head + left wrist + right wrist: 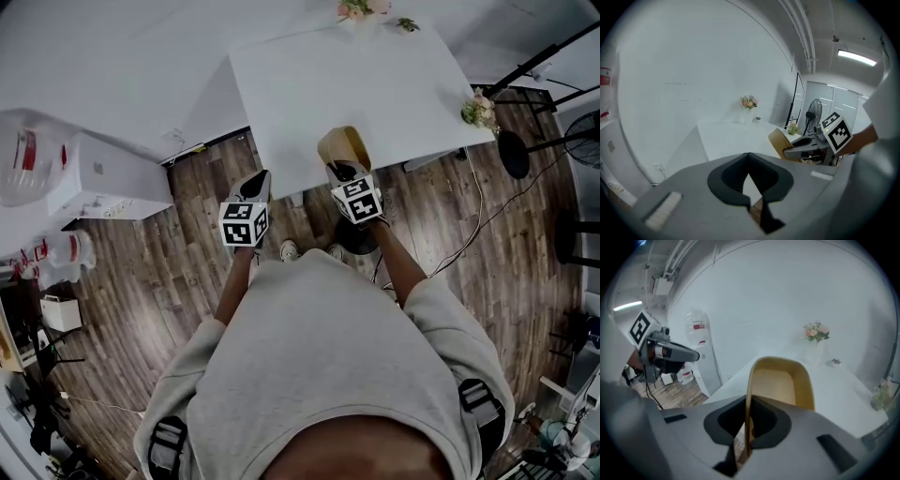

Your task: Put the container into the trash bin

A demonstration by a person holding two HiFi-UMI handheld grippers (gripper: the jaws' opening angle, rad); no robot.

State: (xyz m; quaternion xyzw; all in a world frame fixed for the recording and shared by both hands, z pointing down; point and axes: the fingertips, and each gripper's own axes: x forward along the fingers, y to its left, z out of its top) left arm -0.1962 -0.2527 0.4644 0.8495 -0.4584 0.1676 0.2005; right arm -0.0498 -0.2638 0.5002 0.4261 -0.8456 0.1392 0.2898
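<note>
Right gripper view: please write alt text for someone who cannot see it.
The right hand-held gripper is shut on the side wall of a tan container, with a white table behind it. The left hand-held gripper shows at the upper left, and flowers stand at the table's far end.

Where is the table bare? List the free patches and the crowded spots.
The white table is bare across its middle and left side, between the far-edge flowers and the right-corner flowers. Crowded: the near edge, where the right claw holds the tan container.
</note>
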